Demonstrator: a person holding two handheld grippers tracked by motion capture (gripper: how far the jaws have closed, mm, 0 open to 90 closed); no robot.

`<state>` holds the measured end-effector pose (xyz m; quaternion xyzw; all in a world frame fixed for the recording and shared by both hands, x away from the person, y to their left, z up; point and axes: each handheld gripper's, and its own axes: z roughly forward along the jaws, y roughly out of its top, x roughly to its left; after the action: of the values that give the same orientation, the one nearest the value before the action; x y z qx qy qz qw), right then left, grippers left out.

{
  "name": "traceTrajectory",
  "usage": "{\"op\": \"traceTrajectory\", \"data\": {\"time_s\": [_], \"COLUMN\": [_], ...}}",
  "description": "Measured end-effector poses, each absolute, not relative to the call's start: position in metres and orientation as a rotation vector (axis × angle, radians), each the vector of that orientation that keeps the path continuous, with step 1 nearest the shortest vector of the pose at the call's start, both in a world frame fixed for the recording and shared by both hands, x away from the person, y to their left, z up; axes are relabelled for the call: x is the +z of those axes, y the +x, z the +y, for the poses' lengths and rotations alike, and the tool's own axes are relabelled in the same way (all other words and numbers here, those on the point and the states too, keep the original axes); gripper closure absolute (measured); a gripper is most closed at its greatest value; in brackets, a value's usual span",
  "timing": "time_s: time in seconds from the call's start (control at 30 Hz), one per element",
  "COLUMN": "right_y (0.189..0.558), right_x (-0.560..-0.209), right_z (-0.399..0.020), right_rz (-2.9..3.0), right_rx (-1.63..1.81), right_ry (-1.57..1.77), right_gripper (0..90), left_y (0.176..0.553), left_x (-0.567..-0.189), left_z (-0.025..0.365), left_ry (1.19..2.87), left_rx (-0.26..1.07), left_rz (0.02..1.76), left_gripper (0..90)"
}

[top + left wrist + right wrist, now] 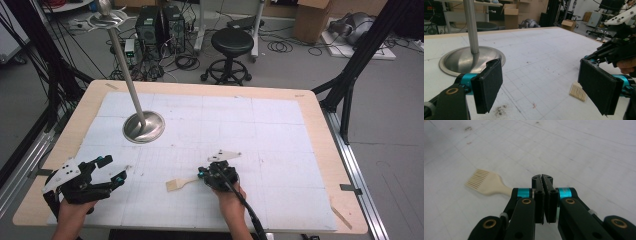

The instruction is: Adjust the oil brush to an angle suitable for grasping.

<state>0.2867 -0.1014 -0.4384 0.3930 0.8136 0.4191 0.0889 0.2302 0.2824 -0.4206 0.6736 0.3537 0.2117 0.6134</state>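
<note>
Small pale wooden comb with a short handle (176,184): lies flat on the white mat with thin grid lines (250,130), low in the middle of the high view. Teeth point to the left of that frame, handle to the right.

Right gripper (201,173): sits right at the end of the handle. In the right gripper view (543,177), jaws pressed tight together, nothing seen between them. Comb (486,183) at the left there, handle slipping behind the left jaw. Cannot tell if touching.

Left gripper (114,168): low at the left of the high view, jaws wide open and empty. Same in the left gripper view (539,85), with the comb (577,91) peeking out beside the right pad.

Could go wrong from here:
- Shut jaws cannot grab. Must open first, or just bump the comb and push it away.
- Flat, thin comb, hard to get under. Might slide on the smooth mat.
- Squeezing the thin teeth might snap them. Better to pinch the handle.

Around it: light wooden table (320,130) under the mat. Shiny metal stand with a round base (144,126) at the upper left of the mat, tall pole leaning up. Small dark specks on the mat. Behind the table: grey floor, black round stool (232,41), black computer boxes (160,22) with lots of cables, brown cardboard box (310,20).
</note>
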Motion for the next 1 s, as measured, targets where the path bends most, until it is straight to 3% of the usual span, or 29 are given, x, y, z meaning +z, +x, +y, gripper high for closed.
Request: {"op": "traceTrajectory", "data": {"time_s": [0.37,0.47,0.57,0.77,1.0], "right_y": [0.285,0.284,0.286,0.278,0.278], "right_x": [-0.444,-0.437,-0.424,-0.439,-0.450], "right_z": [-0.081,-0.092,-0.140,-0.199,-0.201], "right_rz": [2.545,2.495,2.301,2.216,2.205], "right_rx": [1.170,1.233,1.245,1.088,1.115], "right_ry": [1.075,1.059,1.183,1.343,1.352], "right_gripper": [89.0,88.4,89.0,89.0,89.0], "left_y": [0.231,0.231,0.230,0.231,0.231], "left_x": [-0.421,-0.421,-0.420,-0.420,-0.421], "left_z": [0.283,0.283,0.284,0.282,0.281], "left_ry": [1.557,1.558,1.559,1.562,1.570], "left_rx": [0.487,0.487,0.487,0.488,0.486], "left_rz": [0.816,0.818,0.816,0.813,0.810], "left_gripper": [20.4,20.4,20.5,20.5,20.5]}}
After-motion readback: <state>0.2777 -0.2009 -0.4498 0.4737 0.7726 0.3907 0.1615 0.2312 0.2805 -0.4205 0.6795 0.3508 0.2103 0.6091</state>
